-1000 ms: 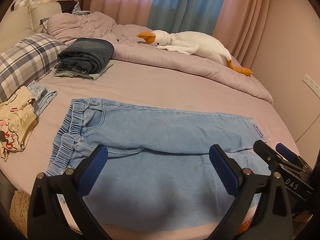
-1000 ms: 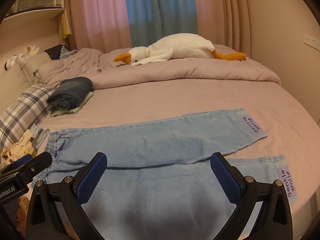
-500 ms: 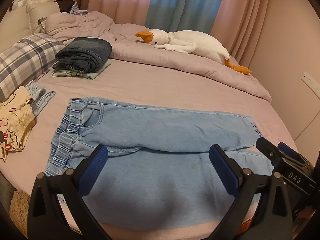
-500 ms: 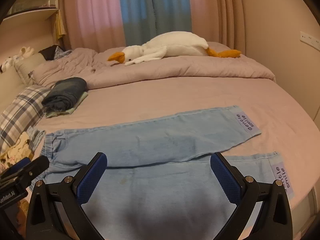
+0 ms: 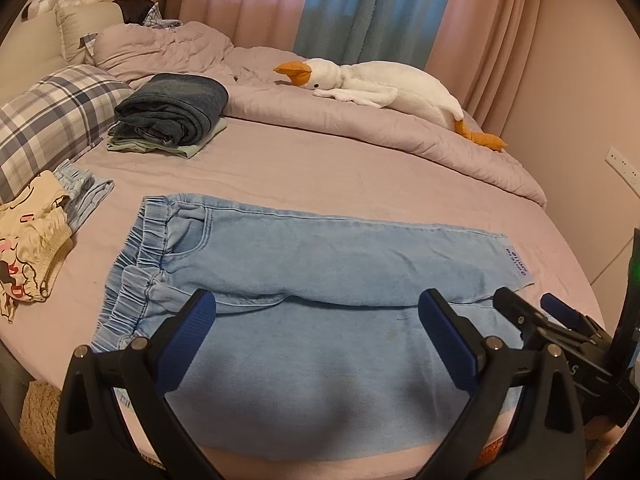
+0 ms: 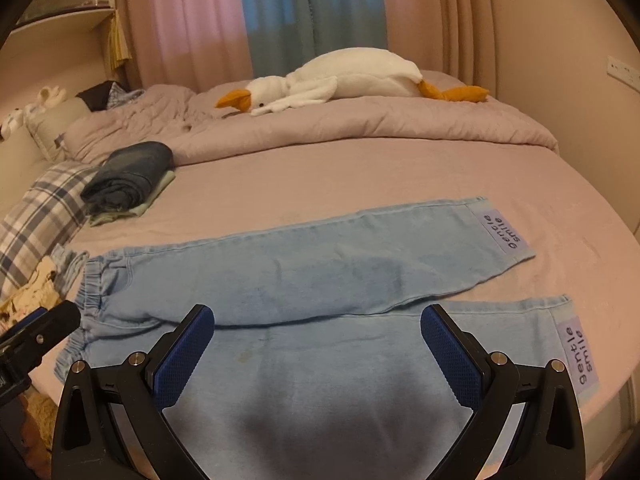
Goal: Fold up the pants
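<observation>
light blue pants [image 5: 312, 276] [image 6: 320, 280]: lying spread flat on the pink bed [image 5: 340, 176], waistband toward the plaid pillow [image 5: 48, 120], both legs lying side by side.
left gripper [image 5: 316, 332]: hovering over the near leg, jaws standing wide apart, gripping nothing.
right gripper [image 6: 316, 340]: hovering likewise, jaws spread, empty.
folded dark jeans [image 5: 172, 112] and goose plush [image 5: 376, 88]: resting beyond.

pants [image 5: 320, 264] near edge: hidden behind left gripper [image 5: 316, 322]
right gripper [image 5: 560, 332]: cut off at frame edge
hem label [image 5: 516, 262]: txt too small
</observation>
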Demonstrator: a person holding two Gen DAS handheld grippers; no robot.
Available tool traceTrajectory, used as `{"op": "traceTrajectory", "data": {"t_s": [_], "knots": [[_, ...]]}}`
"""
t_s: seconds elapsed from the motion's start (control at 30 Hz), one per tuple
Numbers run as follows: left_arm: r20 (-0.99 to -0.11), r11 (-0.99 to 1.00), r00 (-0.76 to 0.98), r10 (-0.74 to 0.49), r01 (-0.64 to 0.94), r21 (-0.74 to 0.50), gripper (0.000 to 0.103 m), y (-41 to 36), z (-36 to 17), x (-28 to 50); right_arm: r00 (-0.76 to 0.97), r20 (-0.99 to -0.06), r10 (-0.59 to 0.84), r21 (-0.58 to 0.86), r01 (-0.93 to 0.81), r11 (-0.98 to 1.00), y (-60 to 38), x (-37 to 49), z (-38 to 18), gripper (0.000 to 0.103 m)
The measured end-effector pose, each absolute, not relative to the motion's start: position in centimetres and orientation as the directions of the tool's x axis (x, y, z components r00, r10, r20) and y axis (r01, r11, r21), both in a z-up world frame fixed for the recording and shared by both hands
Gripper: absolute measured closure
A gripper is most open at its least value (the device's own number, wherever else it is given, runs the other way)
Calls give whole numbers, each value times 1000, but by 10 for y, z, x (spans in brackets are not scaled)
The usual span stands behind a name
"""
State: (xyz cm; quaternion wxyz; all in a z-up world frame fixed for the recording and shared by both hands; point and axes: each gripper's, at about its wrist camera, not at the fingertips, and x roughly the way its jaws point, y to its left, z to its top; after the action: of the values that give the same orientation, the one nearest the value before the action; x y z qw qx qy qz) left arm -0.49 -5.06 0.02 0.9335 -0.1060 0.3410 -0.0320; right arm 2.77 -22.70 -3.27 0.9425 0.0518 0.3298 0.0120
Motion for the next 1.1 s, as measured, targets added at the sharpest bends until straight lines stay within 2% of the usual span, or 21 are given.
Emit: {"op": "traceTrajectory", "data": {"t_s": [0.17, 1.1], "knots": [[-628, 985, 770, -111, 0, -175, 2, -61, -1, -5, 780, -623, 60, 106, 8, 994, -228, 28, -36, 0], [-665, 987, 740, -104, -5, -161, 2, -68, -10, 0, 791, -609, 63, 133, 23, 991, -241, 25, -34, 0]]}}
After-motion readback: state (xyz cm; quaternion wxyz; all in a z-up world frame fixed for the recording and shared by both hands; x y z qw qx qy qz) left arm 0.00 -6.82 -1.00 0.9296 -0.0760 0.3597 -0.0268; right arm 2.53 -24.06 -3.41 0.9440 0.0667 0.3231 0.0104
